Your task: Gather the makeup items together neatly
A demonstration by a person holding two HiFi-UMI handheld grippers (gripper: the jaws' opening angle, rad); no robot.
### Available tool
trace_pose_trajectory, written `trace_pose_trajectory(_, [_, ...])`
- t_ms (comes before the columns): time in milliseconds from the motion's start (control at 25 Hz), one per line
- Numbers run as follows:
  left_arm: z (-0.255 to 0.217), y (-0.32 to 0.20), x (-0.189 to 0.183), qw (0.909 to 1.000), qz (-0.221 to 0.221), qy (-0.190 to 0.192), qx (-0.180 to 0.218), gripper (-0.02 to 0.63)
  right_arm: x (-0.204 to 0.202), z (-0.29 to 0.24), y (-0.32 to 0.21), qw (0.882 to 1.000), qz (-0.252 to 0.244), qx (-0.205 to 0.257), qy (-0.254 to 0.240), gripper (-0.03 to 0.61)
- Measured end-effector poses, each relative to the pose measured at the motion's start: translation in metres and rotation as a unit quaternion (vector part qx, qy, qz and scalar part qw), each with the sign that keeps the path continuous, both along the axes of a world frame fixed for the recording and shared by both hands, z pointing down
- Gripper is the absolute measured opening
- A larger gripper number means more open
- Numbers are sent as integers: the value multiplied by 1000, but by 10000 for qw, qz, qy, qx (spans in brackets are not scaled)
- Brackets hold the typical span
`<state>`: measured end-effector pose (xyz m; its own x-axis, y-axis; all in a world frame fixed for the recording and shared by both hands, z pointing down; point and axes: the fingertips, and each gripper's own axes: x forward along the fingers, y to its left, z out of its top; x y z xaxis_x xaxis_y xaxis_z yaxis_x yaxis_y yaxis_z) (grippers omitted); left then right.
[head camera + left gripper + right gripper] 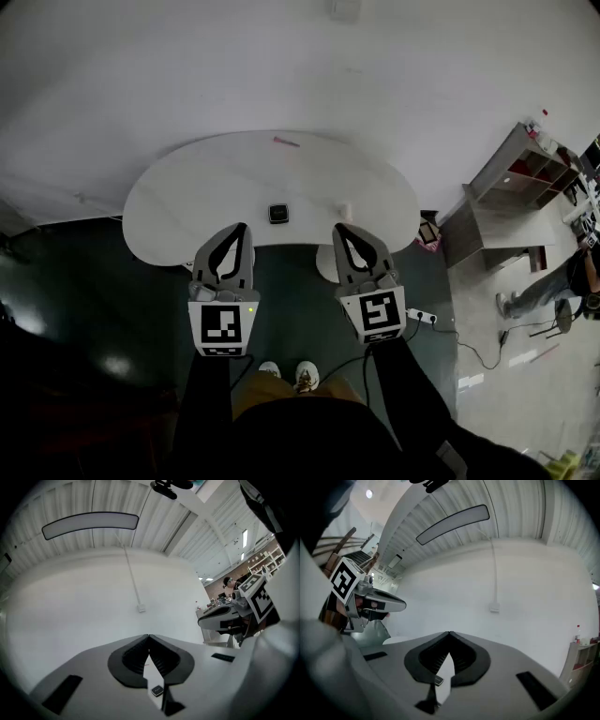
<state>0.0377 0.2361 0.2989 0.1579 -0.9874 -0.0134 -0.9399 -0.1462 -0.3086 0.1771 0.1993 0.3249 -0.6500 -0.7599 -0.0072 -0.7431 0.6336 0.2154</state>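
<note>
A white kidney-shaped table (pixel 187 187) carries a small black square compact (pixel 278 214), a thin pink stick (pixel 286 142) near its far edge, and a small pale item (pixel 345 212) right of the compact. My left gripper (pixel 242 228) and right gripper (pixel 338 228) hover side by side over the table's near edge. Both are shut with nothing in them. The compact lies between them, slightly beyond the tips. It shows below the closed tips of the left gripper (pixel 148 636) as the compact (pixel 157 690), and below those of the right gripper (pixel 450 633) as the compact (pixel 438 680).
A grey shelf unit (pixel 511 187) stands to the right of the table. A power strip (pixel 422 317) and cables lie on the floor by my right side. A person (pixel 562 281) is at the far right. A white wall rises behind the table.
</note>
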Motion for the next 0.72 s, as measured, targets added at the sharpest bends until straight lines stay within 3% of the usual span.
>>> trace_pose_trajectory(720, [-7, 12, 6, 9998, -170, -7, 59, 17, 6, -2, 9, 9997, -197, 9, -157, 26])
